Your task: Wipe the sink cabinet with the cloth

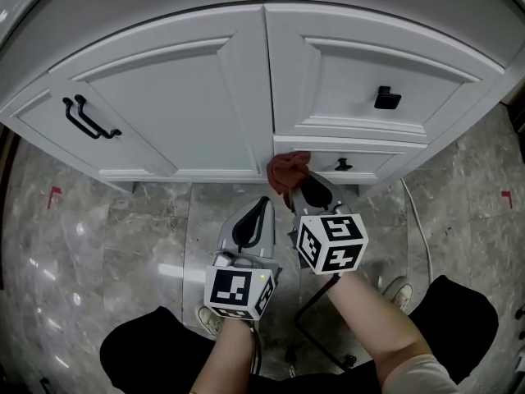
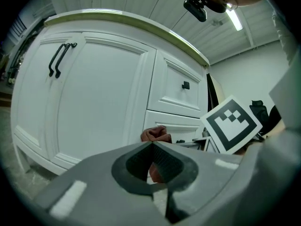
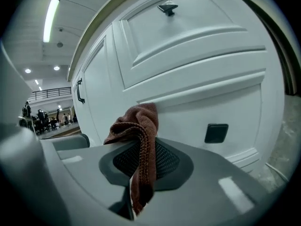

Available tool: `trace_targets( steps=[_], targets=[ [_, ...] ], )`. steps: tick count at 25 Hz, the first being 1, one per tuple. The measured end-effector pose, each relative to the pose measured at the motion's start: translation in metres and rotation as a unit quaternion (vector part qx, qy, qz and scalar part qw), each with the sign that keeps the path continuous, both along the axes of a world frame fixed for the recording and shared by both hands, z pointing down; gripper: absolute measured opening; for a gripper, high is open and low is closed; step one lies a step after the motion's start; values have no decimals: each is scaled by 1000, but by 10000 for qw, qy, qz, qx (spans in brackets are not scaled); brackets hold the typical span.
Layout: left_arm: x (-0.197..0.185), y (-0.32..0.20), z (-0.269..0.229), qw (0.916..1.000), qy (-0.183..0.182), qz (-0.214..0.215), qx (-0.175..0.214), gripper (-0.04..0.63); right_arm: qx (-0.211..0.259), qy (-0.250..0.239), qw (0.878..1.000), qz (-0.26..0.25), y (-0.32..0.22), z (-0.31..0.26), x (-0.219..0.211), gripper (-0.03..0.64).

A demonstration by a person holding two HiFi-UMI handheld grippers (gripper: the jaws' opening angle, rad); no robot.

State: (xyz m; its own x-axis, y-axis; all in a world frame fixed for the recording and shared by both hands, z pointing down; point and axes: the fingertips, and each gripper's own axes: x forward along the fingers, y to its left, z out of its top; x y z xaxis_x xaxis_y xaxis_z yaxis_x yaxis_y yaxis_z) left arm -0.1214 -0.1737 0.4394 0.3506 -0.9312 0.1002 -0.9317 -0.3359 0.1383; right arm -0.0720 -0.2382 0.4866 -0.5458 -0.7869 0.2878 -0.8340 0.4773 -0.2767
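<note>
Right gripper view: your right hand-held gripper is clenched on the cloth, which bunches ahead of the jaws, against the sink cabinet at the lower drawer. Your left hand-held gripper is clenched empty and sits farther back.

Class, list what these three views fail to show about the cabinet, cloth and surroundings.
- Sink: cut off above the head view's top edge.
- Whether the cloth touches the cabinet: its own folds hide the contact in every view.
- Distant figures at the right gripper view's left edge: too small.
</note>
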Motion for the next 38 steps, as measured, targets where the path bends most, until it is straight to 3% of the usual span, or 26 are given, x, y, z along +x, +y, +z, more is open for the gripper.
trace_targets(
  steps=[7, 21, 26, 32, 38],
  targets=[
    [-14, -1, 11, 9999, 73, -70, -134, 0, -222, -193, 9995, 110, -11, 15, -9, 89],
    [24, -6, 17, 9993, 73, 303, -195, 0, -757, -704, 9904, 923, -19, 28, 65, 89],
    [41, -11, 10, 9990, 102, 414, -141, 0, -500, -510, 9939, 834, -6, 10, 78, 89],
    [68, -10, 10, 9978, 63, 647, -145, 0, -140, 167, 9950, 975, -4, 5, 116, 89],
    [78, -11, 16, 9971, -7, 723, -221, 0, -299, -41, 9919, 1233, -19, 13, 138, 89]
  ],
)
